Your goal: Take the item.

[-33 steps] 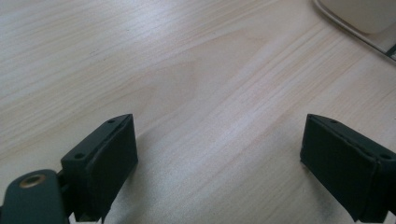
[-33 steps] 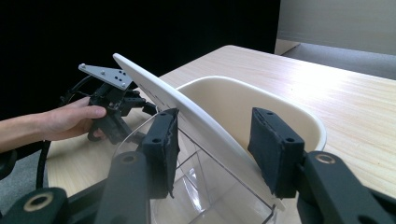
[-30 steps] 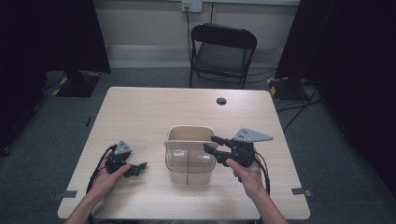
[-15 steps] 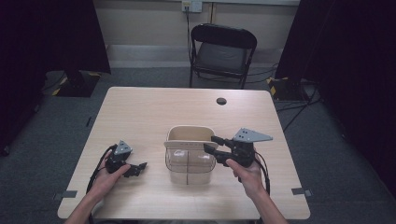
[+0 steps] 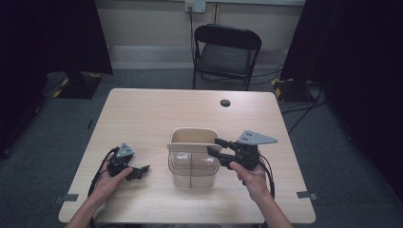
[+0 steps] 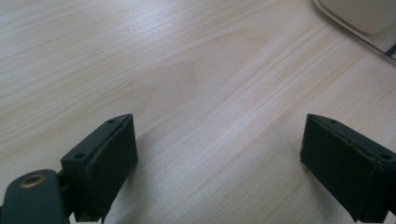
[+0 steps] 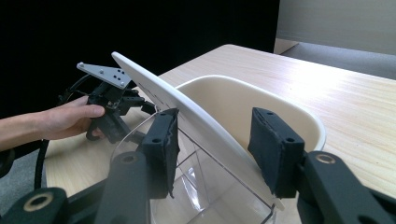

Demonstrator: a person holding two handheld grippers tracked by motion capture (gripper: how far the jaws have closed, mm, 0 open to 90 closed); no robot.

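Note:
A clear plastic container [image 5: 192, 166] with a cream tub part [image 5: 194, 137] at its far end stands in the middle of the wooden table [image 5: 157, 114]. Its white lid [image 7: 187, 112] is tilted up on edge. My right gripper [image 5: 217, 146] hovers at the container's right rim, open, with the lid between its jaws [image 7: 212, 135]; the right jaw stands apart from the lid. My left gripper [image 5: 140, 171] rests low on the table left of the container, open with nothing in it [image 6: 217, 140]. The container's corner [image 6: 364, 18] shows at the top right of the left gripper view.
A black chair [image 5: 225, 52] stands behind the table's far edge. A small dark round cap [image 5: 225, 102] sits in the table top at the back right. Bare wood lies around the container on all sides.

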